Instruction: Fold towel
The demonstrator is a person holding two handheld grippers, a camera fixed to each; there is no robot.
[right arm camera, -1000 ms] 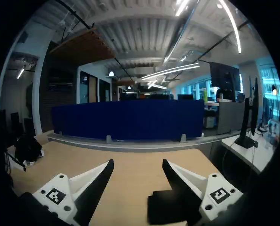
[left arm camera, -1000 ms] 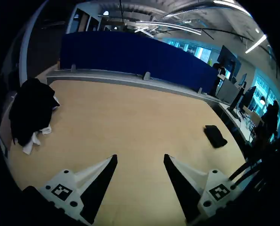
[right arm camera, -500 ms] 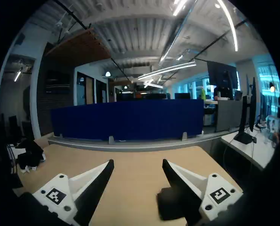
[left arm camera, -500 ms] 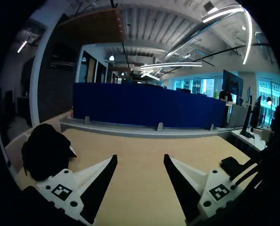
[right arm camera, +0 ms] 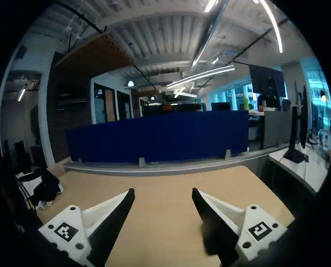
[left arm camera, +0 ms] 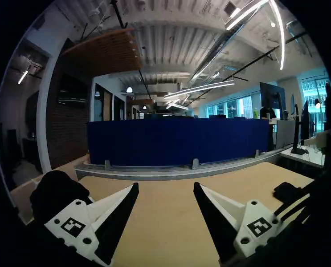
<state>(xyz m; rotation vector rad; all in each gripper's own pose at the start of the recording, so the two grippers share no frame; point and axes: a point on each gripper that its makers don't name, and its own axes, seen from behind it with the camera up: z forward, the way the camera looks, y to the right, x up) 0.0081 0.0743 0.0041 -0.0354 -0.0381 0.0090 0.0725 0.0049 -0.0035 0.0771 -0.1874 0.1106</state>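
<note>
On tan table [left arm camera: 165, 231]: L gripper [left arm camera: 165, 185] & R gripper [right arm camera: 163, 190], fingers spread, empty; dark towel heap [left arm camera: 54, 193] far left. Left gripper view adds small dark folded cloth [left arm camera: 288, 191] at right.

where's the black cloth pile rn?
In the left gripper view the black cloth pile lies at the left edge of the table, partly behind the left gripper.

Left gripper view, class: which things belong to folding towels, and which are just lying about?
Job: crumpled black cloth heap; small folded dark cloth; light wooden tabletop.
Lying about: long blue partition screen; black monitor screen.
</note>
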